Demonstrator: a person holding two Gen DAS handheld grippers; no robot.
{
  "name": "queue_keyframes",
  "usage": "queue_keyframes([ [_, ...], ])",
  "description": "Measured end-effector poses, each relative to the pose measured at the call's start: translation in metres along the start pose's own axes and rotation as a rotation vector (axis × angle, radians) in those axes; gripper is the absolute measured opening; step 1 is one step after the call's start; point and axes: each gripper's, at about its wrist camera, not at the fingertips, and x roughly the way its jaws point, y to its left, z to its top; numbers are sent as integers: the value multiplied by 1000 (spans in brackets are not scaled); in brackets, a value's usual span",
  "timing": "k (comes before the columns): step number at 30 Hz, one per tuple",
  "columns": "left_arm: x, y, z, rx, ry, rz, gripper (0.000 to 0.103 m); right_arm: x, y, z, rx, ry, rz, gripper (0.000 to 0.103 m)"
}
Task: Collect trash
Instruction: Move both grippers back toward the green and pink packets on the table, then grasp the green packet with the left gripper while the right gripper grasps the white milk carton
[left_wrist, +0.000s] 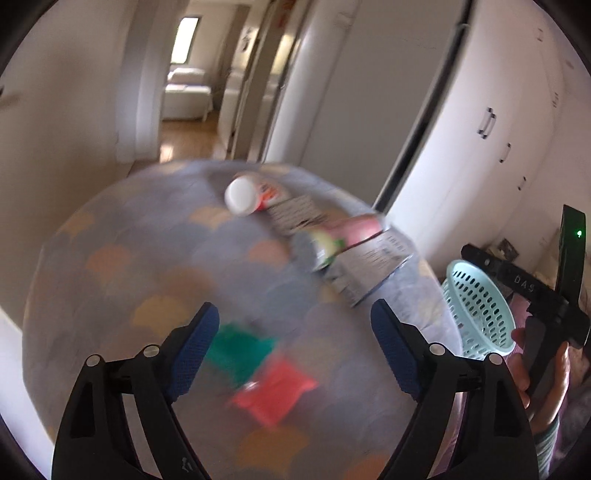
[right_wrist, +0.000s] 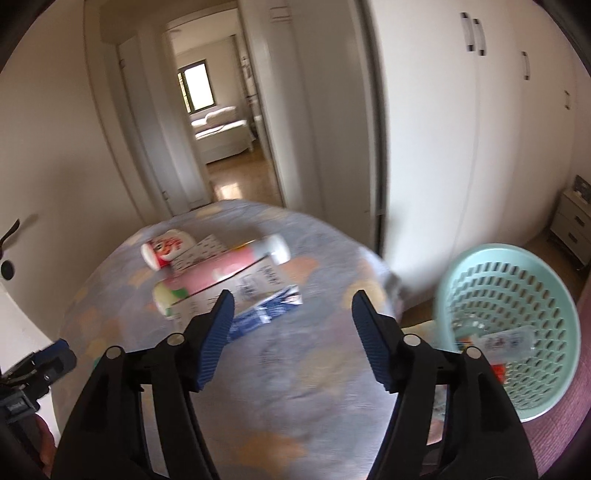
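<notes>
Left wrist view: your left tongs, spread apart w/ nothing held, hang right over green wrapper & red wrapper; right tongs, also apart, sit nearer basket.

A bedroom in a private home: a bed under a grey patterned quilt fills the foreground, white built-in wardrobes stand at two o'clock, and a small drawer unit sits at three o'clock. At twelve o'clock, an open doorway leads across wooden flooring to a second room with white bedding.
</notes>
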Motion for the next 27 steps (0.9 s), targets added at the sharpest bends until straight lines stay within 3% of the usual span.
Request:
queue_keyframes([
  [3, 8, 17, -6, -30, 53, -13, 82, 14, 17, -4, 20, 26, 39, 75],
  [6, 18, 22, -10, -47, 84, -51, 82, 36, 43, -10, 16, 72, 69, 76],
  [10, 29, 21, -14, -44, 112, -42, 82, 61, 68, -17, 0, 138, 98, 76],
  [16, 41, 15, -20, -13, 144, -39, 81, 86, 81, -27, -34, 197, 43, 75],
  [19, 43, 14, -22, 3, 142, -23, 72, 86, 72, -30, -32, 207, 26, 68],
  [21, 44, 16, -22, -1, 142, -18, 65, 80, 60, -33, -15, 216, 45, 55],
  [27, 50, 20, -21, -17, 128, -14, 47, 58, 21, -37, 32, 197, -34, 52],
])
